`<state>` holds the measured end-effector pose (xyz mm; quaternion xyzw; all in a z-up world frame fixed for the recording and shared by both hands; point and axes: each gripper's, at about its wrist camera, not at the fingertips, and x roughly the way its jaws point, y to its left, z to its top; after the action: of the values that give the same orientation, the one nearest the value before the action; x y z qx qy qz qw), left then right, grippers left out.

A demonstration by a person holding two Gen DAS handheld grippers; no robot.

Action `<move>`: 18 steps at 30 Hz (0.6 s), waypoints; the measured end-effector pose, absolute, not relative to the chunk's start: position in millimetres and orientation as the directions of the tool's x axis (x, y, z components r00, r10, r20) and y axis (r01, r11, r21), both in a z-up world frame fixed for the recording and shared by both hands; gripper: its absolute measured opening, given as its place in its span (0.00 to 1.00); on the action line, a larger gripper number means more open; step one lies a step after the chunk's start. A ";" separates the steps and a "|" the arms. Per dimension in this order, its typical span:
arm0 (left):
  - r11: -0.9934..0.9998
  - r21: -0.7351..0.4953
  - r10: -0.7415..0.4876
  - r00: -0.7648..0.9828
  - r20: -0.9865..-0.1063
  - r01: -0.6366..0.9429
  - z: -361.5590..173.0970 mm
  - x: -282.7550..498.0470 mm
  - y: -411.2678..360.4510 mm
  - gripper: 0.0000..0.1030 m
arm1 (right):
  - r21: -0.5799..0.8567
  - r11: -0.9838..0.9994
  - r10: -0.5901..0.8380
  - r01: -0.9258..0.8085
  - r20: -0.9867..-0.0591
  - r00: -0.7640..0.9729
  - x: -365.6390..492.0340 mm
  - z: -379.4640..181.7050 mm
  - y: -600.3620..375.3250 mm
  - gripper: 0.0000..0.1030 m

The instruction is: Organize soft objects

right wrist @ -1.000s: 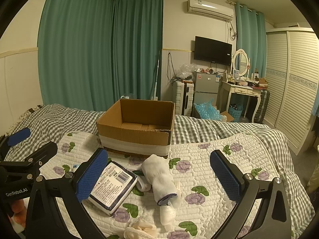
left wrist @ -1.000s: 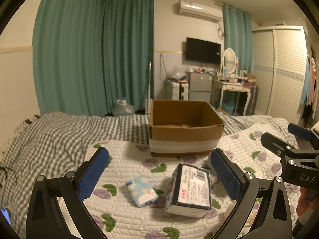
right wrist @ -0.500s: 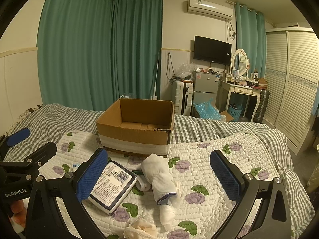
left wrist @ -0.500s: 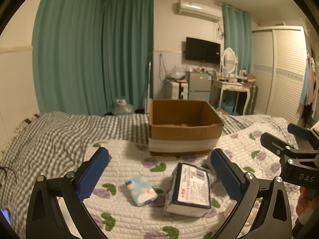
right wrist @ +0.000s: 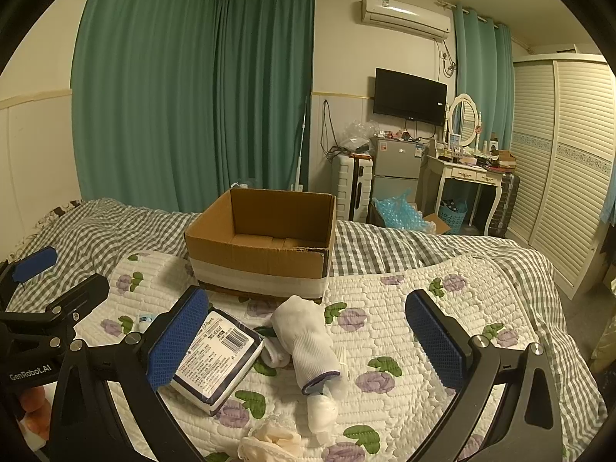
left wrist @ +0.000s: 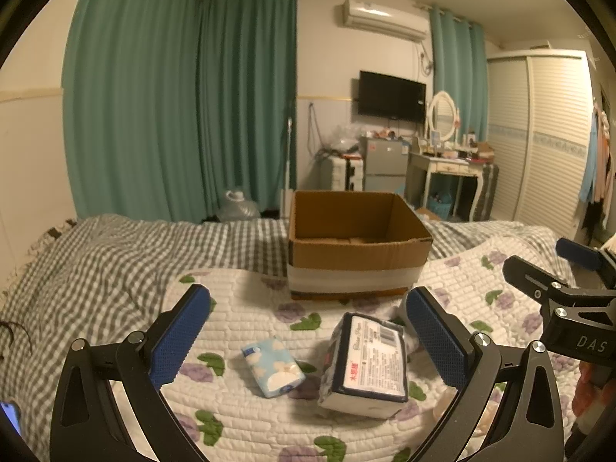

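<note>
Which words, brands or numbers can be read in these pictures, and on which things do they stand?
"DAS": on the right tool, seen from the left camera; the rest is cut off.
"GenRobot.AI": on the left tool, seen from the right camera.
Tissue pack: barcode and label print, too small to read.
Air conditioner: logo too small to read.

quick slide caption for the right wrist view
Open right gripper hovers over a white sock and tissue pack on the quilt, empty cardboard box behind.
</note>
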<state>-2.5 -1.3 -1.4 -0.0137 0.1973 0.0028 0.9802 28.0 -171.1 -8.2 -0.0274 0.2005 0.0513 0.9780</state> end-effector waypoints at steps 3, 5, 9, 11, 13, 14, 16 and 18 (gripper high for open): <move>1.000 -0.025 0.000 0.922 -0.386 -0.011 -1.7 -2.8 -0.7 1.00 | -0.034 0.993 0.089 -0.111 -0.395 0.914 28.1 -8.3 -171.2 1.00; 1.000 -0.025 0.001 0.922 -0.387 -0.011 -1.6 -2.8 -0.7 1.00 | -0.033 0.993 0.088 -0.110 -0.395 0.914 26.8 -13.9 -173.4 1.00; 1.000 -0.025 0.000 0.922 -0.386 -0.011 -1.3 -2.6 -0.4 1.00 | -0.033 0.993 0.088 -0.110 -0.395 0.914 26.8 -13.8 -173.4 1.00; 1.000 -0.025 -0.001 0.923 -0.386 -0.010 -1.1 -3.1 -0.4 1.00 | -0.034 0.993 0.088 -0.110 -0.396 0.914 27.3 -12.9 -172.9 1.00; 1.000 -0.024 -0.002 0.923 -0.384 -0.008 -0.8 -3.9 -0.7 1.00 | -0.034 0.993 0.087 -0.109 -0.395 0.914 26.5 -13.5 -173.7 1.00; 1.000 -0.022 -0.002 0.924 -0.382 -0.007 0.5 -4.5 -0.8 1.00 | -0.033 0.993 0.089 -0.111 -0.395 0.914 27.2 -12.8 -172.9 1.00; 1.000 -0.019 -0.001 0.926 -0.378 -0.006 1.5 -5.7 -1.5 1.00 | -0.035 0.993 0.089 -0.111 -0.394 0.915 26.2 -14.1 -173.7 1.00; 1.000 -0.015 -0.001 0.926 -0.378 -0.005 3.5 -5.9 -2.1 1.00 | -0.038 0.993 0.085 -0.108 -0.391 0.917 24.9 -13.6 -173.9 1.00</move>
<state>-5.9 -2.1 3.5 -0.0081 0.1927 0.0009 0.9812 24.9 -173.9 -13.6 -0.0295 0.1981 0.0494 0.9785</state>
